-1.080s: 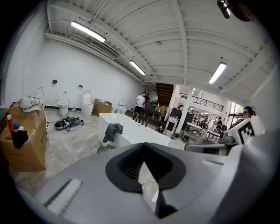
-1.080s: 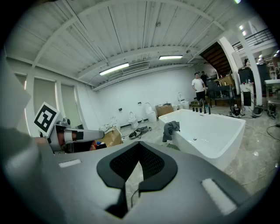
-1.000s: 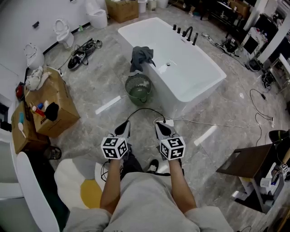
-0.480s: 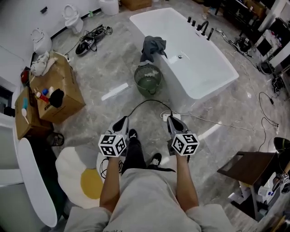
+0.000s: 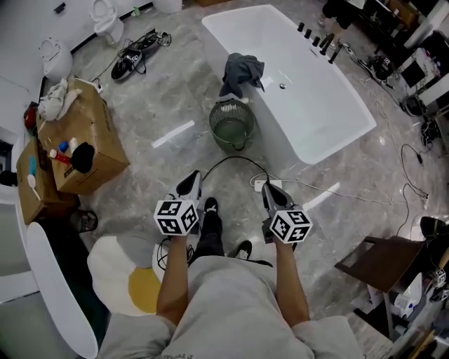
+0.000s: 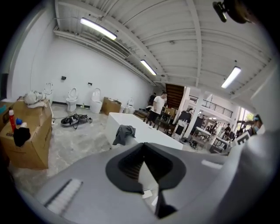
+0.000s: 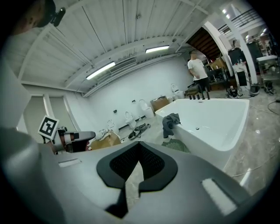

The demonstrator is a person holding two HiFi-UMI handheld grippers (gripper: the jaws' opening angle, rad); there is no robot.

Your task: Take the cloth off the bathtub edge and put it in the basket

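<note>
A dark grey cloth (image 5: 240, 71) hangs over the left edge of the white bathtub (image 5: 316, 133); it also shows in the left gripper view (image 6: 124, 134) and the right gripper view (image 7: 170, 123). A green mesh basket (image 5: 232, 126) stands on the floor just below the cloth, and its rim shows beside the tub (image 7: 176, 145). My left gripper (image 5: 190, 186) and right gripper (image 5: 271, 193) are held side by side well short of the basket. Both are shut with nothing between their jaws.
Cardboard boxes (image 5: 77, 144) with bottles on top stand at the left. A black cable (image 5: 224, 163) and a white power strip (image 5: 269, 186) lie on the marble floor ahead of me. Toilets (image 5: 106, 14) line the far wall. A dark stool (image 5: 382, 263) stands at the right.
The view has shifted forward: the bathtub, cloth and basket sit slightly higher and further right in the frame. Both grippers stay shut and level, a little lower in the frame.
</note>
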